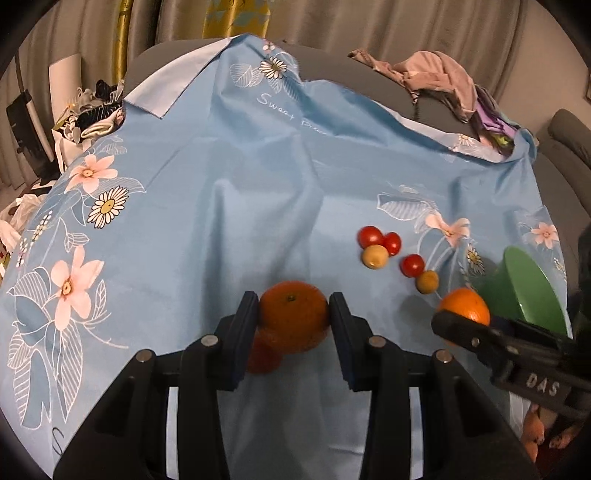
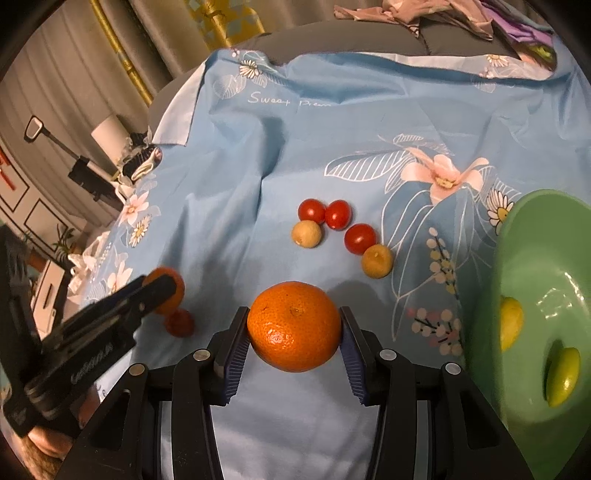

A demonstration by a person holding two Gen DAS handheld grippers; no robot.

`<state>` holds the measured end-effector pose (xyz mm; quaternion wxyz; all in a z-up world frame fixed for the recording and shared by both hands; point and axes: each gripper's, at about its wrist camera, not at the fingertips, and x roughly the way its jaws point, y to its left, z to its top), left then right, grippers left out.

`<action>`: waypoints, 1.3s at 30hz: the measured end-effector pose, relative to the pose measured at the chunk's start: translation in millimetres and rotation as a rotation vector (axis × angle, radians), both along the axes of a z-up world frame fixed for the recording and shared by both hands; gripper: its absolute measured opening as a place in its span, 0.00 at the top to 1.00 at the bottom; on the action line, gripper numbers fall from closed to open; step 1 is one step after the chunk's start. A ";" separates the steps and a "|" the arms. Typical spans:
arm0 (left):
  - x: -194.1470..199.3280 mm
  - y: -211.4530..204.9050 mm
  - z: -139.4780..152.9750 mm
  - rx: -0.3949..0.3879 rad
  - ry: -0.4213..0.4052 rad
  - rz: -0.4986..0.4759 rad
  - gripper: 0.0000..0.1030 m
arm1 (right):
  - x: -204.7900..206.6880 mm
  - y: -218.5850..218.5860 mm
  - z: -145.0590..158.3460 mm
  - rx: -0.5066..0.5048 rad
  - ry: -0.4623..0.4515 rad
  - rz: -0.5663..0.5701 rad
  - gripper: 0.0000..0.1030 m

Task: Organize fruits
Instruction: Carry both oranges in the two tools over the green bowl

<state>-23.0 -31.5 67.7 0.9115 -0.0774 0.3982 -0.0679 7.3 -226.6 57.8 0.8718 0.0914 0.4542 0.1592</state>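
My left gripper (image 1: 293,306) is shut on an orange tangerine (image 1: 291,321), held a little above the blue floral cloth (image 1: 221,221). A small red-orange fruit (image 1: 260,356) lies on the cloth just under it. My right gripper (image 2: 294,314) is shut on a second, larger tangerine (image 2: 294,328) next to a green bowl (image 2: 517,236). The bowl holds two yellow-green fruits (image 2: 511,326). Three cherry tomatoes (image 2: 312,210) and two tan round fruits (image 2: 306,233) lie on the cloth beyond both grippers. In the right wrist view the left gripper (image 2: 164,291) appears at the left with its tangerine.
The cloth covers a grey sofa or bed (image 1: 332,62), with rumpled clothes (image 1: 439,77) at its far right. Bags and clutter (image 1: 88,110) stand off the far left edge. Curtains (image 1: 406,26) hang behind. The green bowl (image 1: 532,288) sits at the cloth's right edge.
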 end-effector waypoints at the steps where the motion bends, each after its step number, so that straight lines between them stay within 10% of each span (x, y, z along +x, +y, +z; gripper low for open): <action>1: -2.3 -1.5 2.0 -0.004 -0.005 -0.007 0.62 | -0.7 -1.2 1.6 0.002 -0.005 -0.002 0.53; 39: -32.5 -152.3 50.7 -0.102 -0.089 -0.313 0.62 | -49.3 -145.9 51.8 0.109 -0.194 -0.331 0.53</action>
